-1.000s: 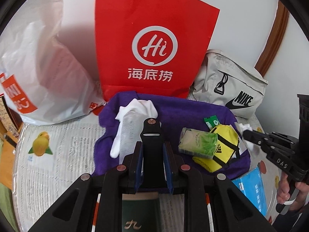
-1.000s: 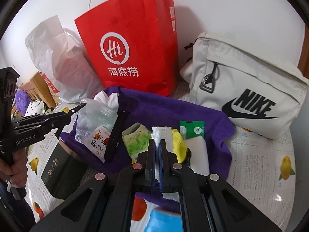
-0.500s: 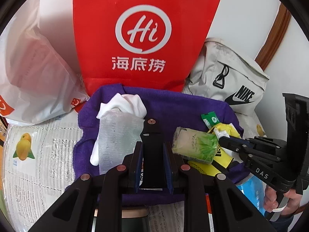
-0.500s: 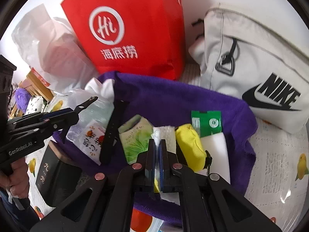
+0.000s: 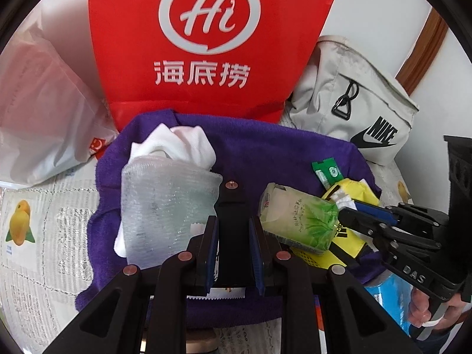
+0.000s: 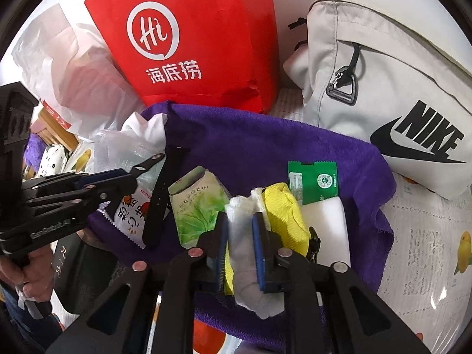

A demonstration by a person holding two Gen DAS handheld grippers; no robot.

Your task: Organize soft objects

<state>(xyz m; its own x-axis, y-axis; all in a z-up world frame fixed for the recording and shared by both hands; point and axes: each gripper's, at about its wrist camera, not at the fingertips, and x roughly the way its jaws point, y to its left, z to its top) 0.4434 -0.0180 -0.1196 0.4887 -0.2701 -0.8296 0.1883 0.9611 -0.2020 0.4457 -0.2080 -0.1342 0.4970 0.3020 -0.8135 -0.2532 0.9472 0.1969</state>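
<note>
**Purple towel heaped with soft things, both grippers low over it**

Blue-padded and black-framed, the left gripper (image 5: 233, 237) pinches a flat black strap (image 5: 231, 206) that stands up between its pads and runs forward over the purple towel (image 5: 265, 147). Just left of the strap lies a bubble-wrap pouch (image 5: 165, 203) with a white cloth (image 5: 177, 141) bunched behind it; a serrated snack packet edge shows under the jaws.

The right gripper (image 6: 240, 236) has a white wad of cloth (image 6: 243, 250) between its pads. Its jaws have just been opening, and the wad now sits loosely in the gap, bulging out below them; whether the pads still press on it is hard to tell. Touching the wad on the right is a yellow pouch (image 6: 283, 215), with a white foam block (image 6: 324, 221) beside that and a green sachet (image 6: 312, 180) behind. To the left lies a green tissue pack (image 6: 197, 203), then the strap and a printed snack packet (image 6: 132, 212).

Behind the towel stand a red paper bag (image 5: 206, 44), a white plastic bag (image 5: 44, 103) to its left and a beige Nike bag (image 6: 398, 73) to its right. All rest on a fruit-printed tablecloth (image 5: 35, 236). A hand (image 6: 32, 271) grips the left tool's handle.
</note>
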